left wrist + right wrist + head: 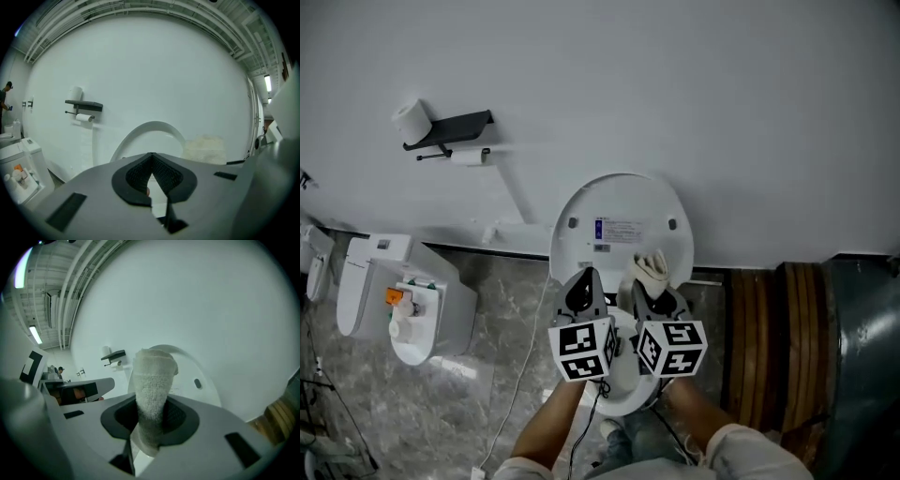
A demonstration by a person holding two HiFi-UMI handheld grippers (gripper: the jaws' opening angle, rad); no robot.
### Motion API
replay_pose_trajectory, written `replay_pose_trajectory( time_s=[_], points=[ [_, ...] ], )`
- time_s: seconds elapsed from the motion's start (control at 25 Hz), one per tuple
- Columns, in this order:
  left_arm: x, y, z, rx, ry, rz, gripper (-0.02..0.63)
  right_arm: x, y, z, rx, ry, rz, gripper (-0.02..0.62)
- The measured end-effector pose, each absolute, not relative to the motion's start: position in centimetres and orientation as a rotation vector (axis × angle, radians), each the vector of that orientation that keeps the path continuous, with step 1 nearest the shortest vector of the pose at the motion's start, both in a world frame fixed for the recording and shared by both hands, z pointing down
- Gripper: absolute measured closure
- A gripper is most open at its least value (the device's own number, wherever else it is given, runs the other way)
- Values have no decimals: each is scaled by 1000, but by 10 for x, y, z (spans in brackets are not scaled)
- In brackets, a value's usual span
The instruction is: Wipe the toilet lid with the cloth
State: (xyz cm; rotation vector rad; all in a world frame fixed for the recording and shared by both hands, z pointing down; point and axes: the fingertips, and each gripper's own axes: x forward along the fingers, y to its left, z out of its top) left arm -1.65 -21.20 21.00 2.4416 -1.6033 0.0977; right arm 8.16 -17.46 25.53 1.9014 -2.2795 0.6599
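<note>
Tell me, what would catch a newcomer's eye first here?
The white toilet lid, standing raised against the wall at the centre, draws the eye first. Right in front of it, the right gripper is shut on a bunched pale cloth, while the left gripper beside it is shut and empty. Up on the wall to the left sits a black toilet-paper holder.

Toilet lid (622, 211): white, oval, raised upright against the wall, printed label on its inner face; cloth (652, 269): white terry, bunched, upright, pinched between the jaws of the right gripper (151, 420).
</note>
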Motion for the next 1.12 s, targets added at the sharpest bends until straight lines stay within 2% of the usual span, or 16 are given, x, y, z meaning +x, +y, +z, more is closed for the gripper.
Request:
replay_pose_trajectory(
  time_s=[0.4, 0.84, 1.12],
  points=[
    [-17, -321, 230, 2458, -1669, 82, 594, 64, -303, 256, 1812, -2414, 552, 500],
    [-51, -344, 236, 2465, -1766, 126, 594, 4, -373, 252, 1655, -2593, 458, 500],
    [-41, -345, 243, 2471, -1708, 144, 594, 50, -382, 252, 1898, -2447, 417, 499]
  ],
)
